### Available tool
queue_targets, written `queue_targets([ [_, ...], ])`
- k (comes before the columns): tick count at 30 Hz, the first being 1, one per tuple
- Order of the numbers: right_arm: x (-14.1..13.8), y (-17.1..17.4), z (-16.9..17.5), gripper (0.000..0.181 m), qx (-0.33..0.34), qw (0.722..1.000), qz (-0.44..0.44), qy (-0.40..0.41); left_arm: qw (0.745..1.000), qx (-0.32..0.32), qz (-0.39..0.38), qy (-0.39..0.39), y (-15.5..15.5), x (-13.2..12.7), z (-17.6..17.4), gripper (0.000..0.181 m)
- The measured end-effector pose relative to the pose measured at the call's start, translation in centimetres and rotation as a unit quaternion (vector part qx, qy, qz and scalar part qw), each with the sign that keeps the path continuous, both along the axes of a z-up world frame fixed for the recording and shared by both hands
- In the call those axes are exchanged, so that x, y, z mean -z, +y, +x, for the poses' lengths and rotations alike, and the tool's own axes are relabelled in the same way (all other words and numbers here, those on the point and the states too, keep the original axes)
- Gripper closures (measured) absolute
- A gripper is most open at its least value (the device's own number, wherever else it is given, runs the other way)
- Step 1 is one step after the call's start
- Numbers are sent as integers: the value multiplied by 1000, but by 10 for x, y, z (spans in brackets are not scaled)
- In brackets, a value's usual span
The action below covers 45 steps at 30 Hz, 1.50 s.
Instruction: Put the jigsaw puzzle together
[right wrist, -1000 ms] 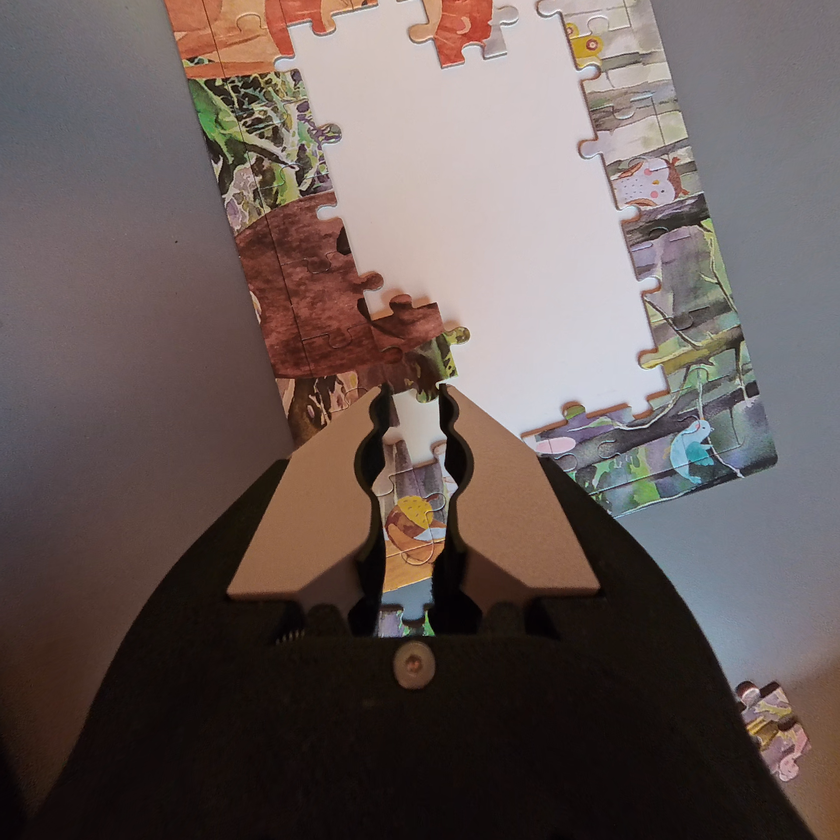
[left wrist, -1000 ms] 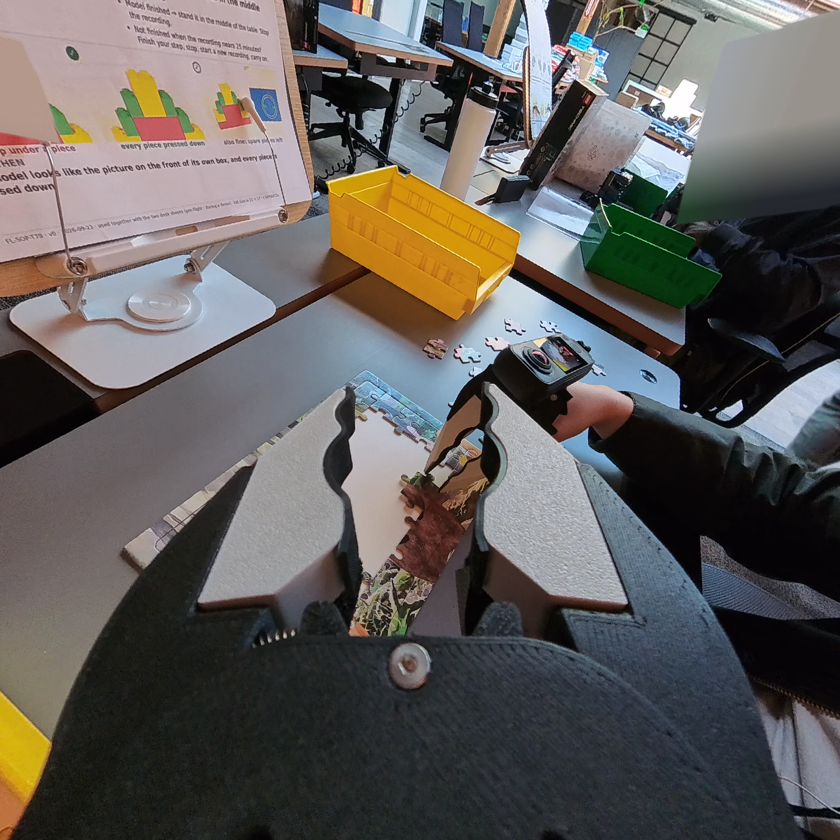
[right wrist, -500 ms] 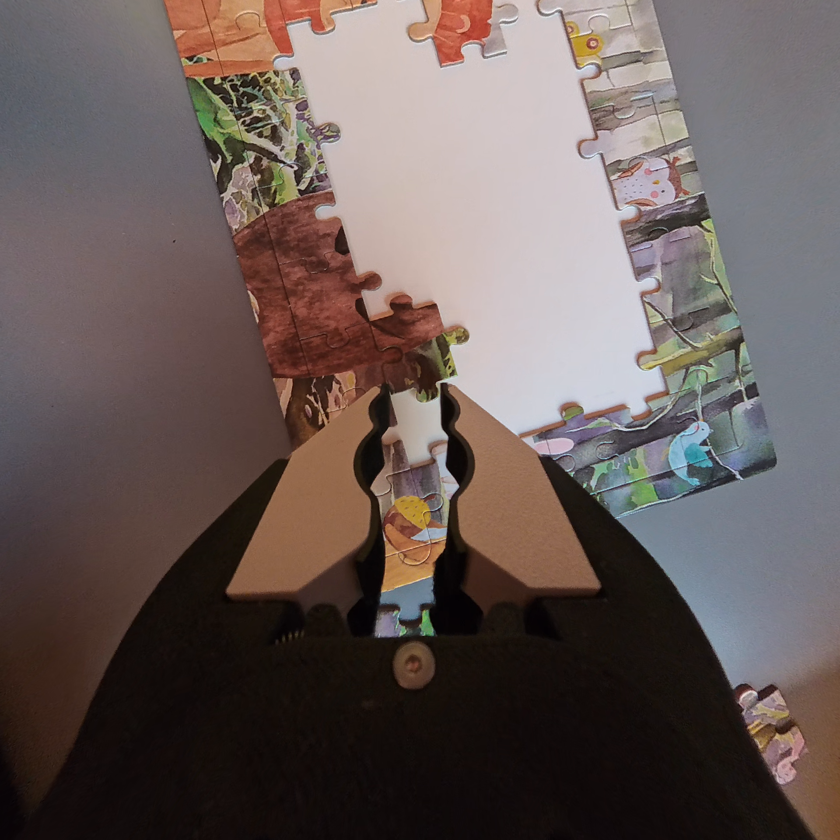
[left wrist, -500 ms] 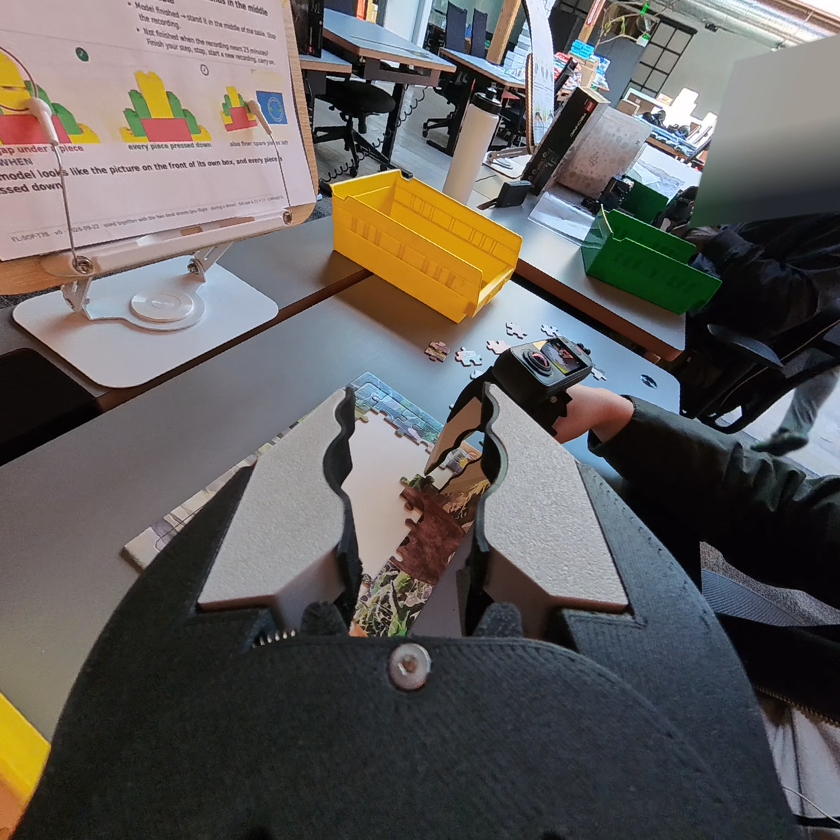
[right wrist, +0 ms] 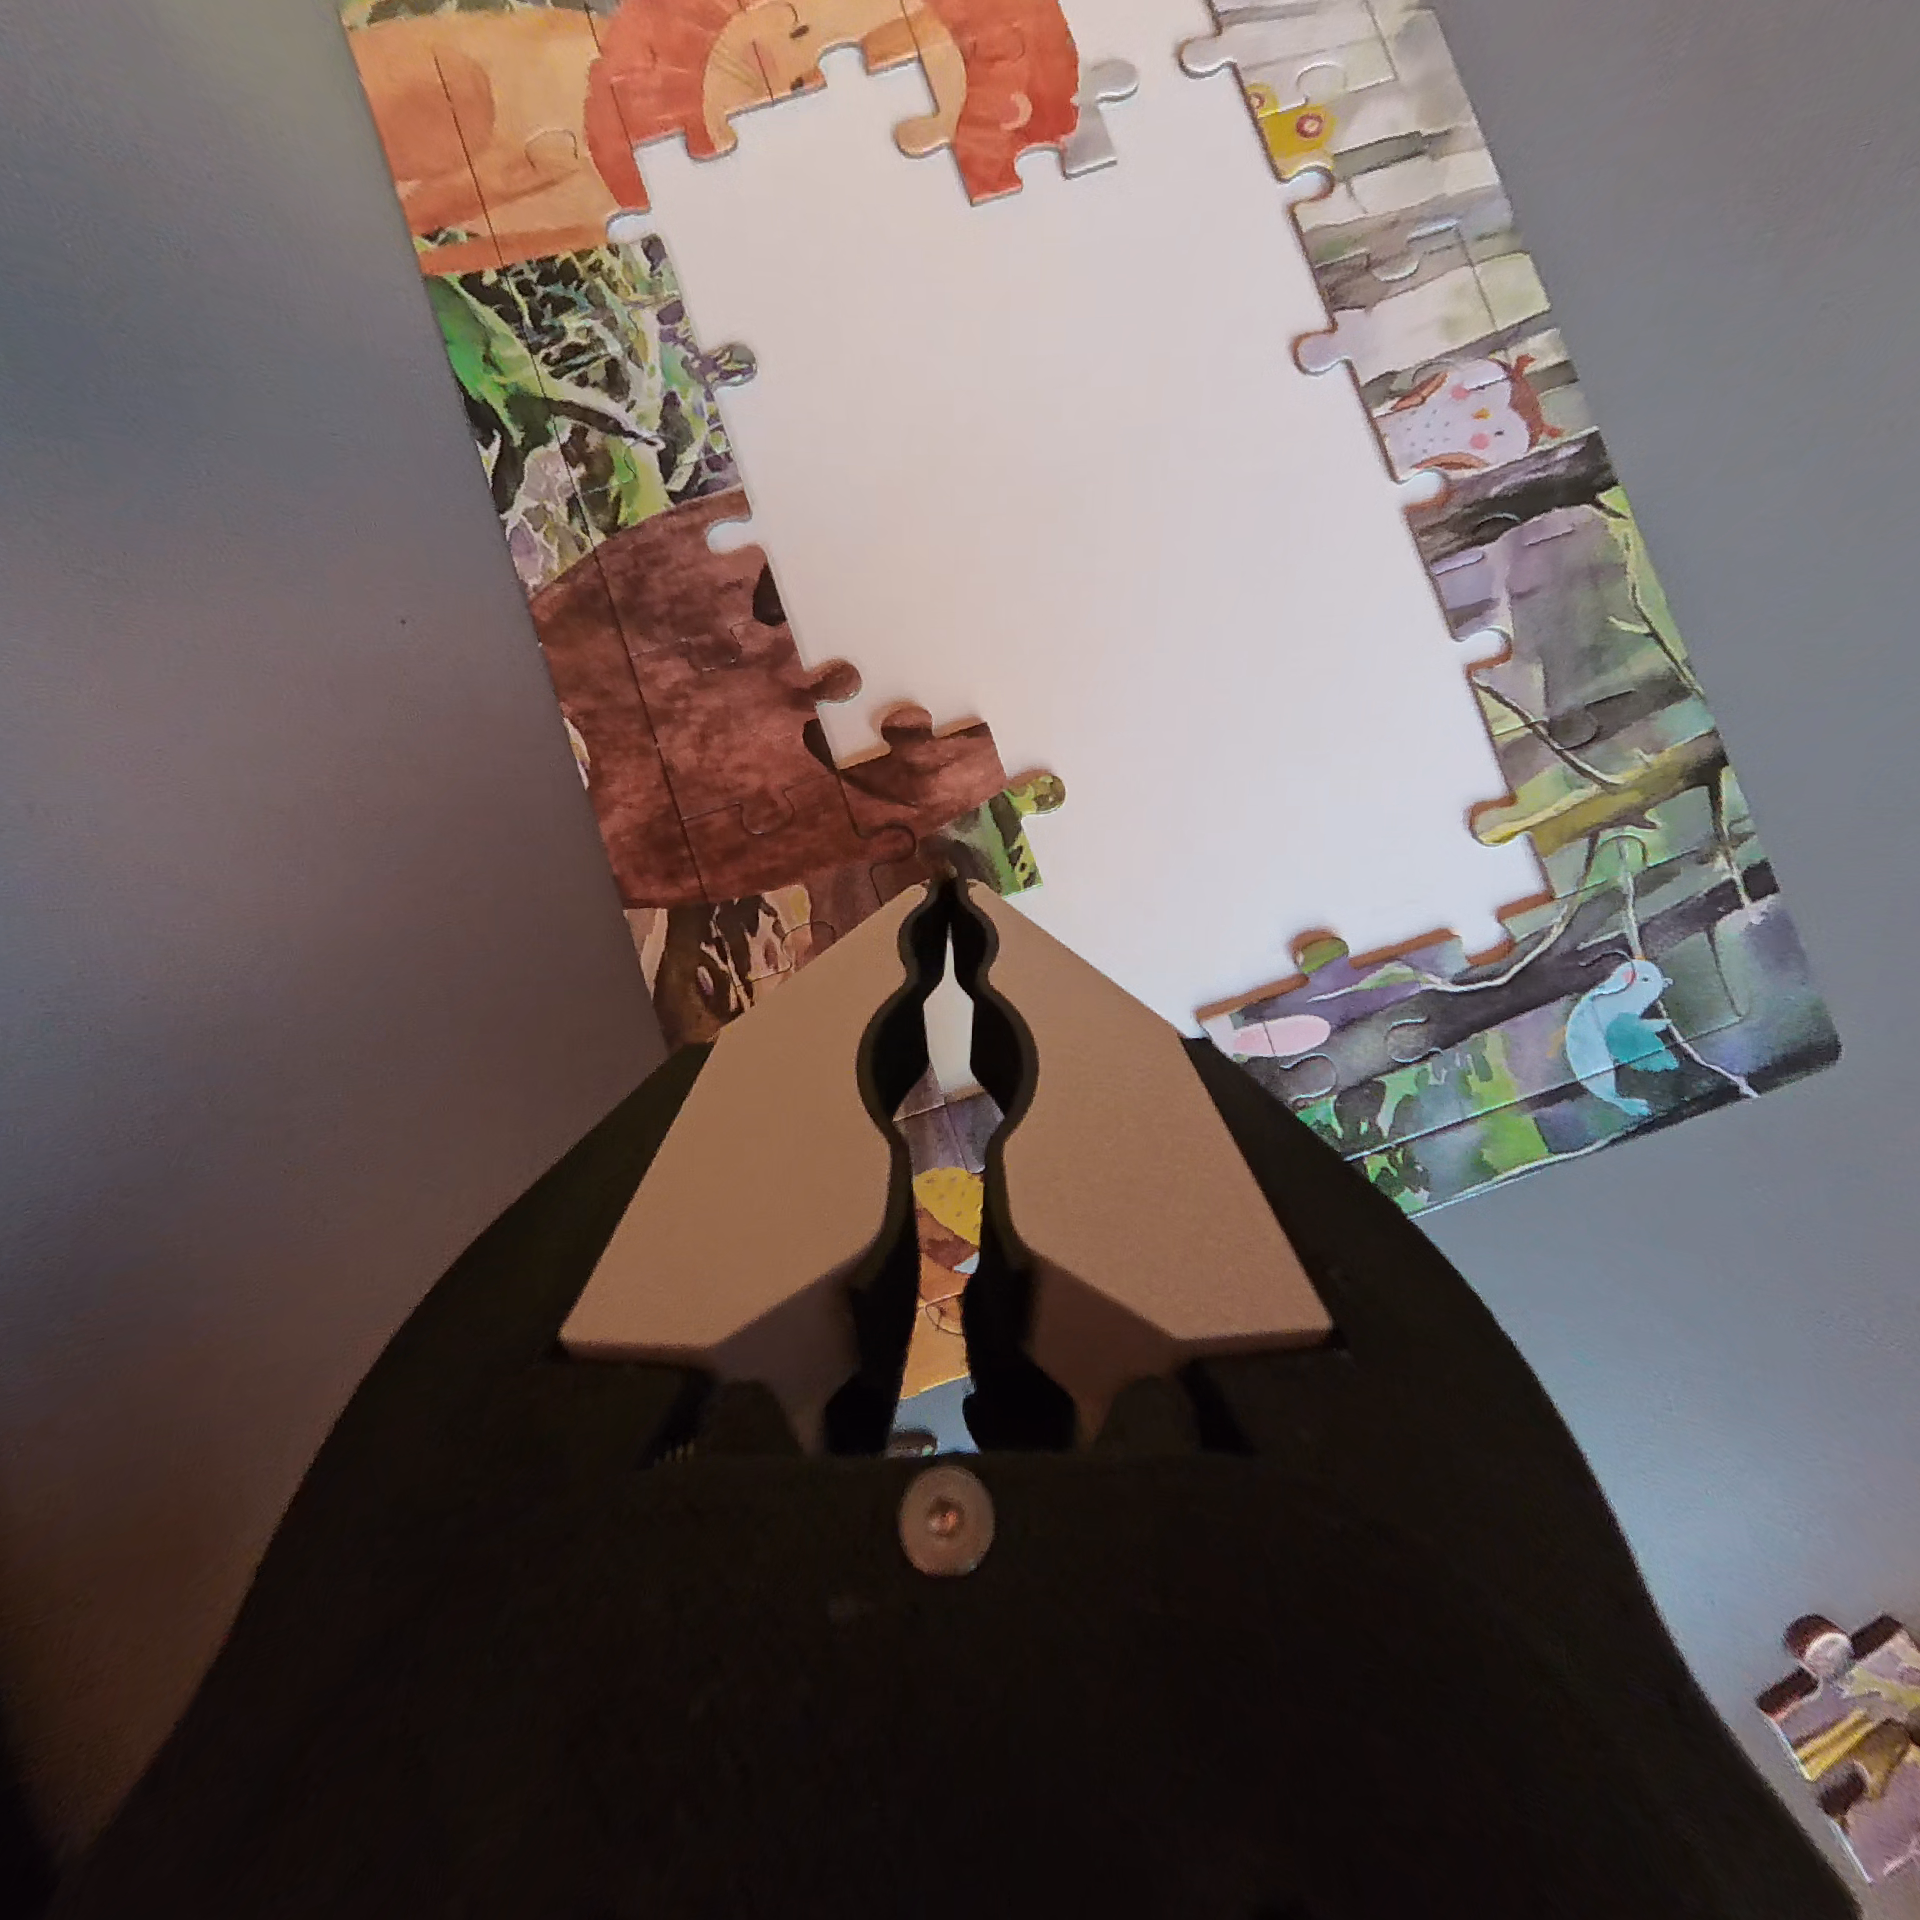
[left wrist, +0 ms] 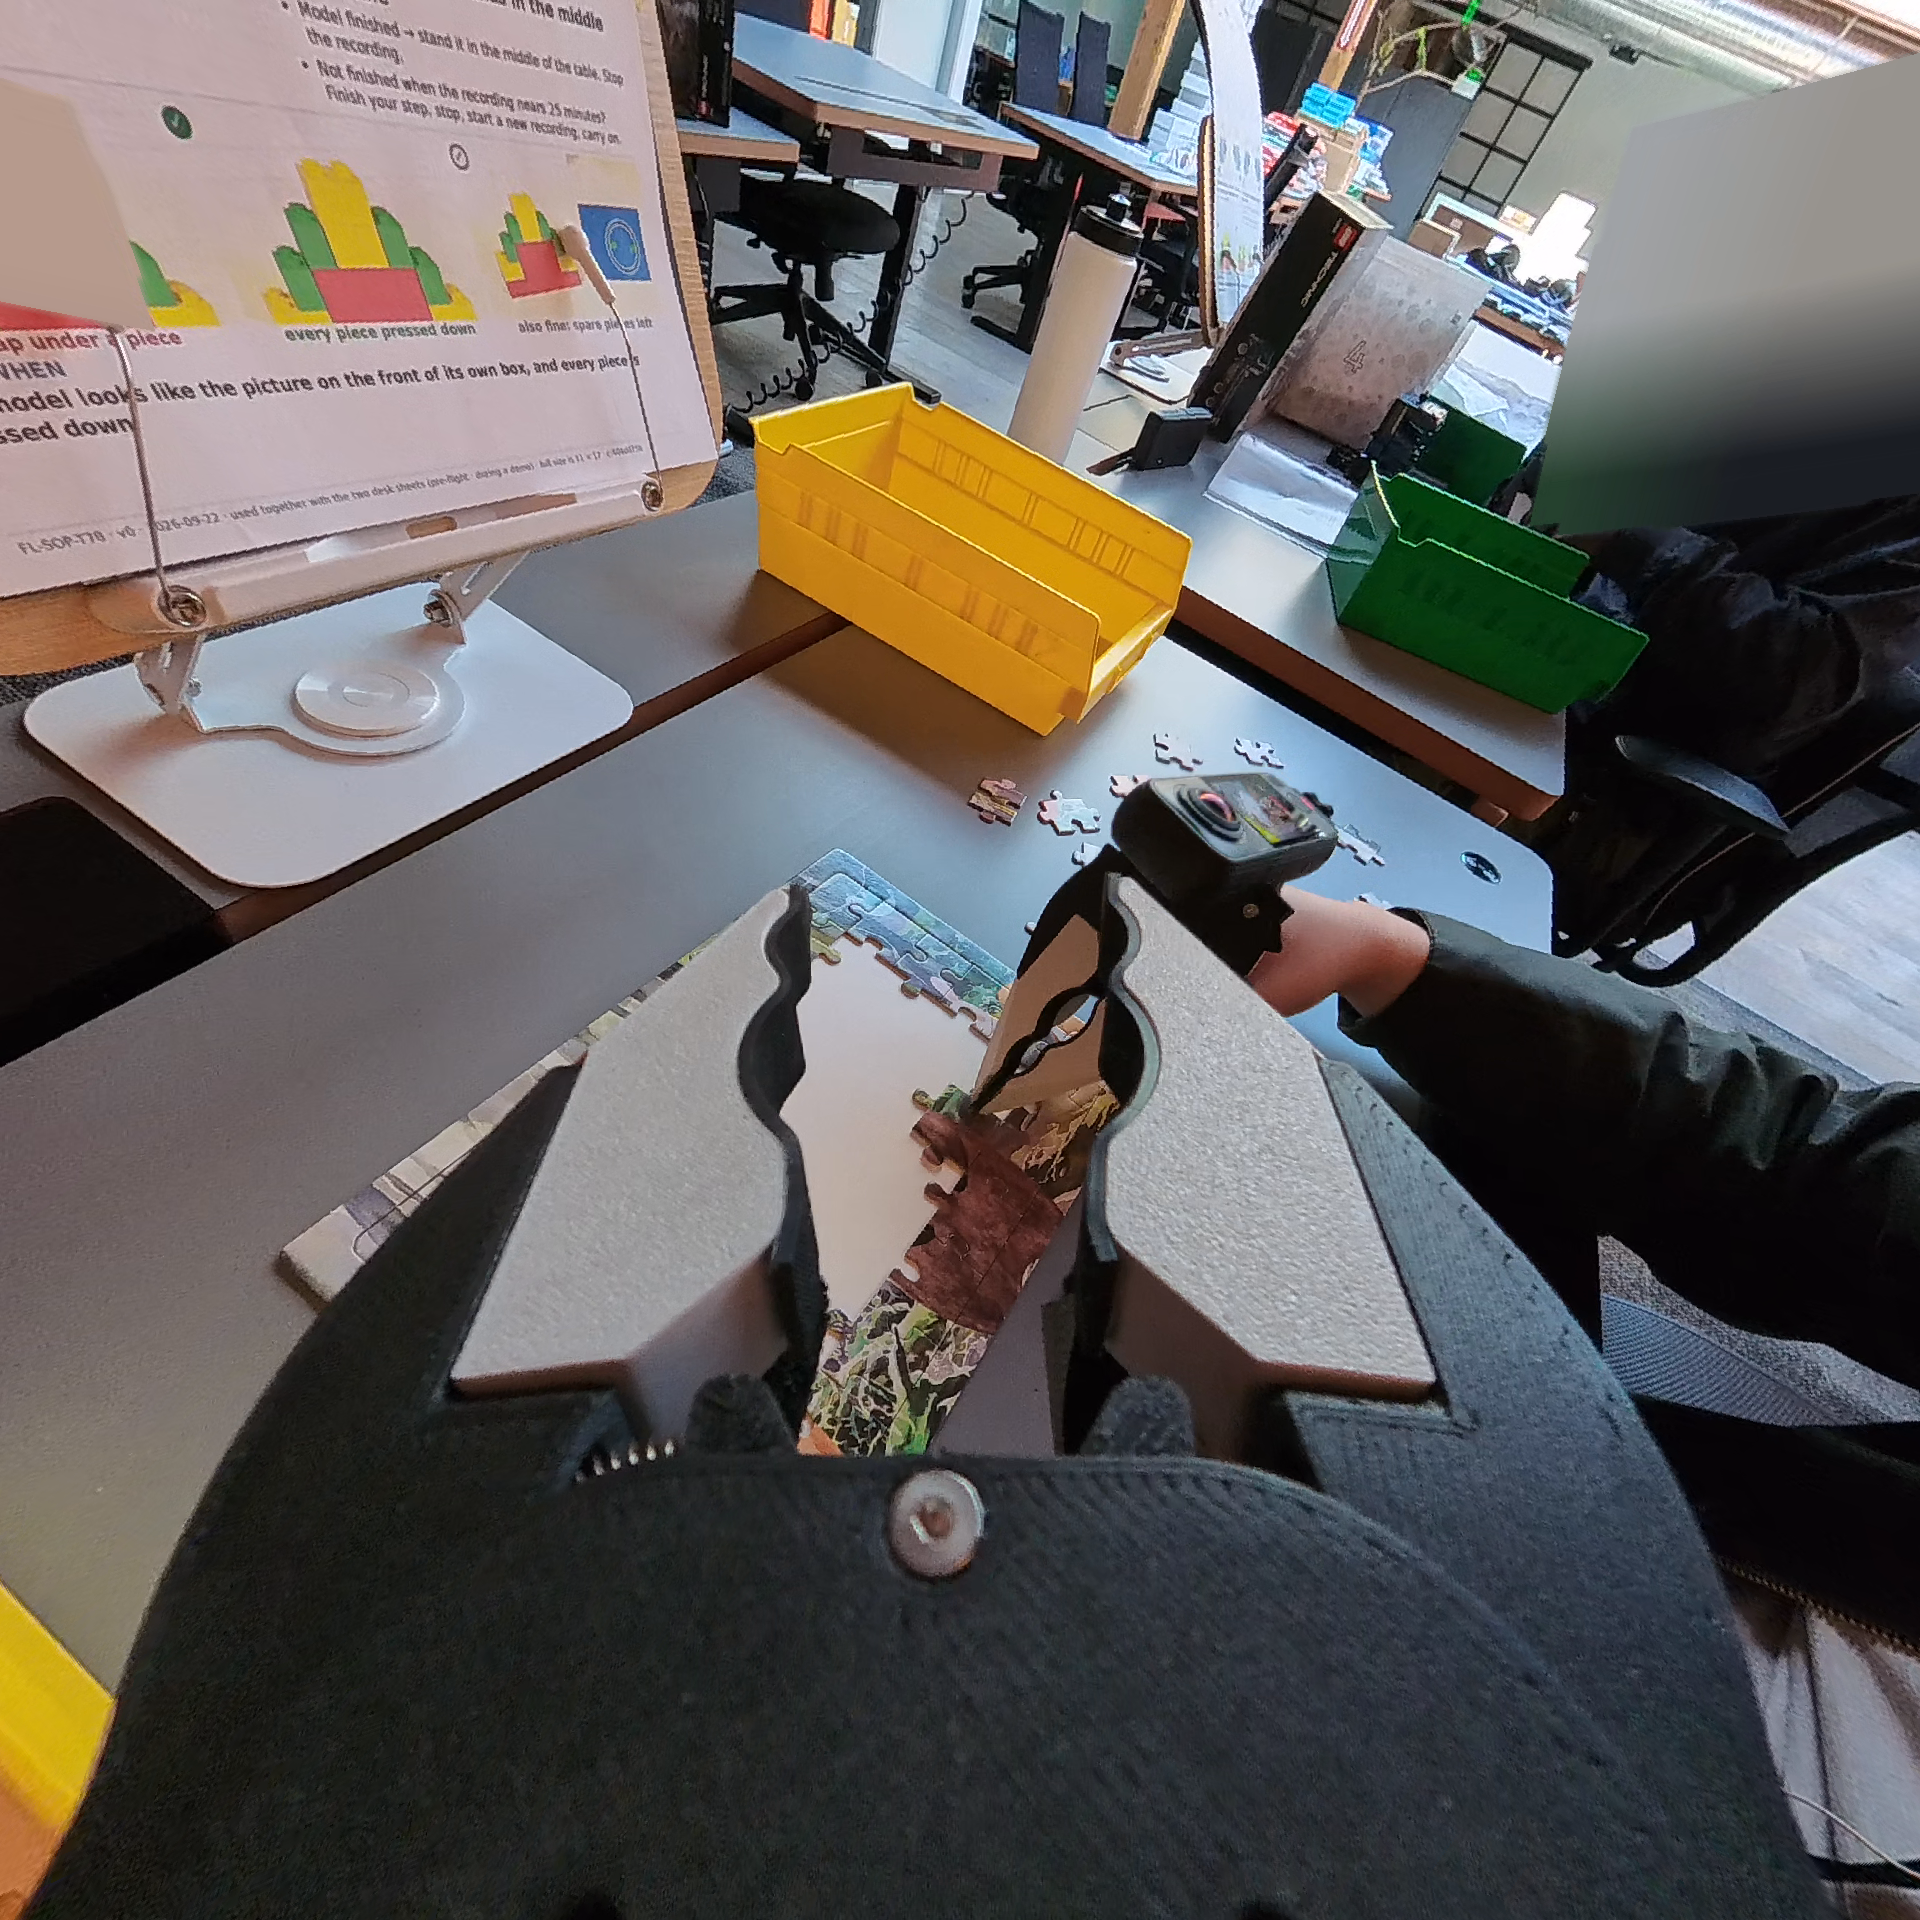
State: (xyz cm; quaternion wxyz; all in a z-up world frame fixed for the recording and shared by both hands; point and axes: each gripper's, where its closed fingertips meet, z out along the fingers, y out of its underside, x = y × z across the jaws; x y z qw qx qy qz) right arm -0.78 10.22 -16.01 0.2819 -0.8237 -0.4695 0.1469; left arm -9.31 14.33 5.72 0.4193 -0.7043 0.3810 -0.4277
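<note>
Nearest us, our left gripper (left wrist: 951, 997) hangs above the jigsaw puzzle (left wrist: 940, 1340), its fingers spread wide with nothing between them; through the gap we see the white unfilled middle and the brown and green pieces along one side. Our right gripper (right wrist: 952, 896) has its tips pinched together, pressing down on the brown and green piece (right wrist: 940, 800) at the edge of the filled border; whether they actually nip the piece or only push on it, we cannot tell. The puzzle lies flat on the grey table (left wrist: 416, 987), its border mostly assembled. One loose piece (right wrist: 1844, 1730) lies just beside the right gripper. Farther off, several loose pieces (left wrist: 1065, 810) are scattered before a yellow bin (left wrist: 966, 561). A printed instruction sheet (left wrist: 343, 260) stands on a white stand (left wrist: 312, 748). Beyond sit a green bin (left wrist: 1475, 603), a white bottle (left wrist: 1075, 327) and a lettered box (left wrist: 1340, 322).
</note>
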Motion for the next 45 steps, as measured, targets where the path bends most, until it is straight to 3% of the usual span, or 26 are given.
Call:
queue_targets([
  [5,-2,1,-1,181,-10,999,25,-25,1000,0,-2,1,0,1,0,127],
  [9,-11,5,-13,181,-12,999,46,7,1000,1,-1,2,0,1,1,127],
  [15,-1,1,-15,181,-27,999,38,-12,1000,1,-3,4,0,3,2,127],
  [18,-22,4,-6,181,-15,997,68,12,1000,2,-3,5,0,4,2,127],
  [22,-85,-4,62,164,69,990,121,34,1000,3,-2,3,-1,2,0,127],
  [24,-98,-19,111,159,129,983,128,22,1000,1,-2,-3,0,-1,-2,127],
  [29,-51,-77,193,150,199,978,53,-19,1000,1,-12,-9,2,0,-3,127],
  [32,-32,-102,200,142,218,975,21,31,1000,2,-12,-4,2,2,-2,127],
  [37,-8,-117,207,132,230,973,12,29,1000,4,-14,1,1,6,1,127],
  [45,1,-112,203,151,217,976,18,31,1000,6,-15,3,-1,6,1,127],
])
